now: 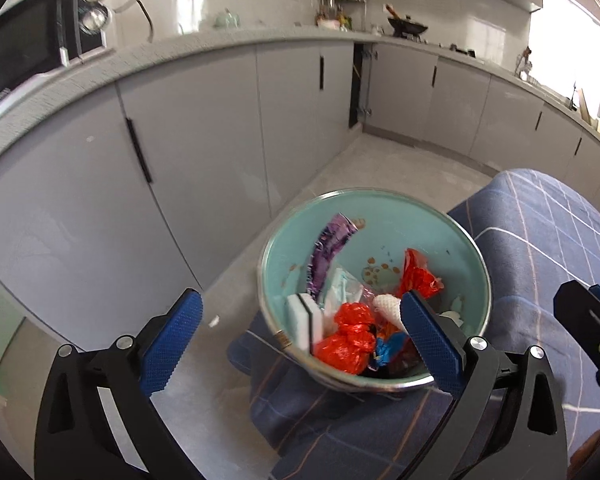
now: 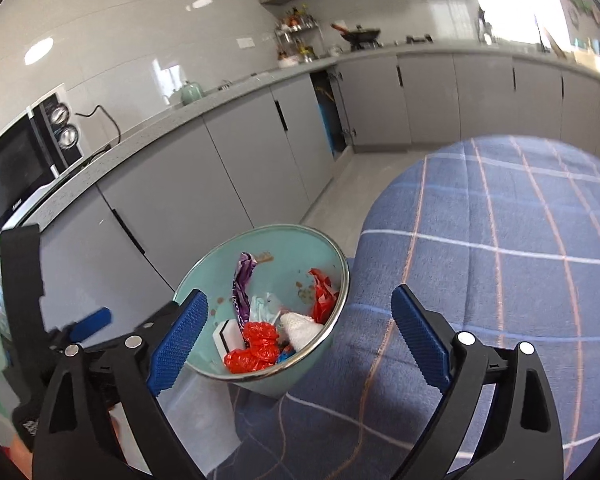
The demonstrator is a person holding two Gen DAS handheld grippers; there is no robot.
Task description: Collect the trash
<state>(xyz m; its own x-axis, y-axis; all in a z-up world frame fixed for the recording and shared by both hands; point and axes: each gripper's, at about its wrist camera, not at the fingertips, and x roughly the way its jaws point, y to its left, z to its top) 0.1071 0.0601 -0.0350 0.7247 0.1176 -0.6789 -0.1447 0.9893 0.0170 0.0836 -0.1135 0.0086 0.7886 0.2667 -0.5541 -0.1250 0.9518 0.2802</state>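
Round mint-green metal-rimmed bin (image 1: 380,216), lower centre of both views, standing beside blue checked cloth (image 2: 500,240); inside, red crumpled plastic bags (image 1: 348,340), purple wrapper (image 1: 332,244), white sponge block (image 1: 300,316). Left gripper (image 1: 300,344) spread wide, empty. Right gripper (image 2: 300,336) likewise wide, gripping nothing.

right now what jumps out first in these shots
A mint-green bowl sits at the edge of a blue checked cloth, holding trash: orange-red plastic bags, a purple wrapper and a white sponge. The left gripper and right gripper hover open above it.
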